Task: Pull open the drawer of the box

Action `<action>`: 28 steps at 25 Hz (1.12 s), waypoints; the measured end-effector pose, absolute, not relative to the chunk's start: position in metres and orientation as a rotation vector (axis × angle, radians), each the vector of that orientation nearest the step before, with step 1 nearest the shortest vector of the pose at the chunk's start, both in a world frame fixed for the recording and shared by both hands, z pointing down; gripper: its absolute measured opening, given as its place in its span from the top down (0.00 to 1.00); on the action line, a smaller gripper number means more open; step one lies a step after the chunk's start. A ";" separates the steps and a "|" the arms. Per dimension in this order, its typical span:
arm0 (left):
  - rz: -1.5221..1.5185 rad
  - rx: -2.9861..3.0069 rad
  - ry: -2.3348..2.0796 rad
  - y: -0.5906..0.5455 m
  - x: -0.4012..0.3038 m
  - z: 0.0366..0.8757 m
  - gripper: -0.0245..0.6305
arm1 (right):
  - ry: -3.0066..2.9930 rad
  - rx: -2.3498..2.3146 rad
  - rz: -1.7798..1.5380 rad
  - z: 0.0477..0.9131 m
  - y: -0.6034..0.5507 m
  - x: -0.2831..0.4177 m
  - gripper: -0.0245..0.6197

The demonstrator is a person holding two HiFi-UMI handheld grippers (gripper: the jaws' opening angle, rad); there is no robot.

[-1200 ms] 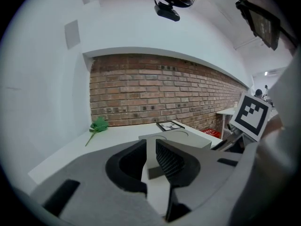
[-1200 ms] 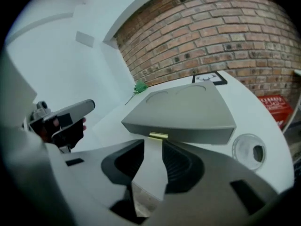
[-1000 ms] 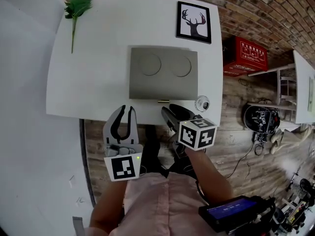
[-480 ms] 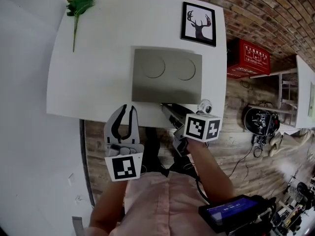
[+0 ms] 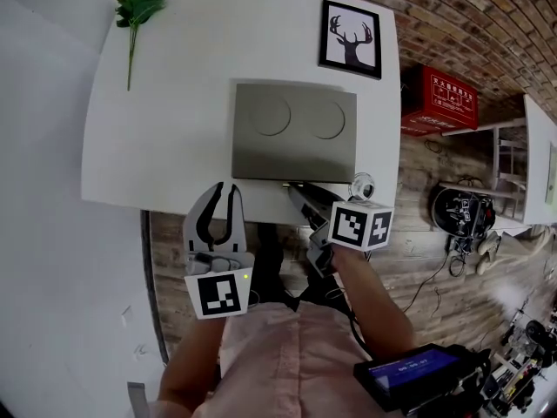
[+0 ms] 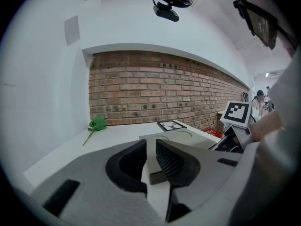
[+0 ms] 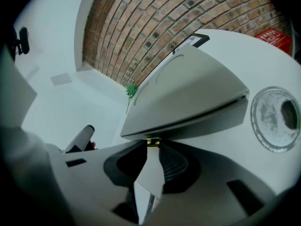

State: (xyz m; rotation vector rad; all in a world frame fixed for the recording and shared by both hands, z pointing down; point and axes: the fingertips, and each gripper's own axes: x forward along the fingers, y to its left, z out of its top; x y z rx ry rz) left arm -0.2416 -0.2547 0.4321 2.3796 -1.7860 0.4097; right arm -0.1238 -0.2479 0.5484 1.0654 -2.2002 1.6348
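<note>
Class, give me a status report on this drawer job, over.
Right gripper closing on drawer handle. Left gripper empty, jaws slightly apart. Drawer closed. Clear round dish beside box, not blocking.

The left part of the white table (image 5: 157, 129) lies bare from front edge to rear, giving open passage beside the grey box (image 5: 294, 133); only a green sprig (image 5: 135, 11) occupies the far left corner. A framed deer picture (image 5: 350, 39) stands behind the box at rear right. A round clear disc (image 5: 360, 184) sits near the box's front right corner, narrowing that side. The right gripper (image 5: 296, 190) occupies the box front, jaws closing with the small handle (image 7: 152, 141) between them. The left gripper (image 5: 223, 190) hangs off the table's front edge, apart from everything
</note>
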 end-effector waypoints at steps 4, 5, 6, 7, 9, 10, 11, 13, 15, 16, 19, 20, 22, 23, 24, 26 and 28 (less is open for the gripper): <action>0.407 2.385 -1.788 -0.254 -0.240 0.429 0.86 | -2.199 1.065 1.627 0.549 -0.242 -0.124 0.83; 0.406 2.389 -1.788 -0.253 -0.240 0.429 0.86 | -2.199 1.066 1.625 0.549 -0.241 -0.124 0.83; 0.406 2.393 -1.787 -0.253 -0.239 0.428 0.86 | -2.199 1.066 1.622 0.549 -0.239 -0.124 0.84; 0.407 2.397 -1.787 -0.253 -0.238 0.428 0.86 | -2.199 1.066 1.621 0.549 -0.238 -0.124 0.84; 0.405 2.403 -1.785 -0.252 -0.237 0.428 0.86 | -2.200 1.065 1.620 0.549 -0.236 -0.124 0.84; 0.402 2.402 -1.785 -0.251 -0.237 0.427 0.86 | -2.200 1.065 1.620 0.549 -0.234 -0.124 0.84; 0.401 2.402 -1.785 -0.250 -0.237 0.427 0.86 | -2.200 1.066 1.619 0.549 -0.233 -0.124 0.84; 0.406 2.405 -1.785 -0.249 -0.236 0.427 0.86 | -2.201 1.066 1.616 0.549 -0.232 -0.124 0.84; 0.409 2.406 -1.787 -0.248 -0.237 0.427 0.86 | -2.202 1.066 1.614 0.550 -0.230 -0.123 0.84; 0.409 2.406 -1.788 -0.247 -0.237 0.427 0.86 | -2.202 1.066 1.613 0.550 -0.229 -0.123 0.84; 0.411 2.417 -1.789 -0.246 -0.236 0.424 0.86 | -2.202 1.067 1.617 0.550 -0.226 -0.123 0.84; 0.411 2.420 -1.789 -0.245 -0.236 0.423 0.86 | -2.202 1.067 1.618 0.549 -0.225 -0.123 0.84; 0.410 2.419 -1.789 -0.243 -0.236 0.422 0.86 | -2.204 1.067 1.616 0.549 -0.221 -0.123 0.84; 0.409 2.418 -1.790 -0.241 -0.236 0.421 0.86 | -2.205 1.067 1.615 0.549 -0.220 -0.123 0.84; 0.408 2.419 -1.791 -0.240 -0.236 0.421 0.86 | -2.206 1.067 1.614 0.550 -0.218 -0.123 0.84; 0.409 2.423 -1.794 -0.237 -0.237 0.420 0.86 | -2.209 1.067 1.609 0.550 -0.214 -0.124 0.84; 0.406 2.421 -1.796 -0.234 -0.236 0.419 0.86 | -2.211 1.065 1.607 0.550 -0.211 -0.123 0.84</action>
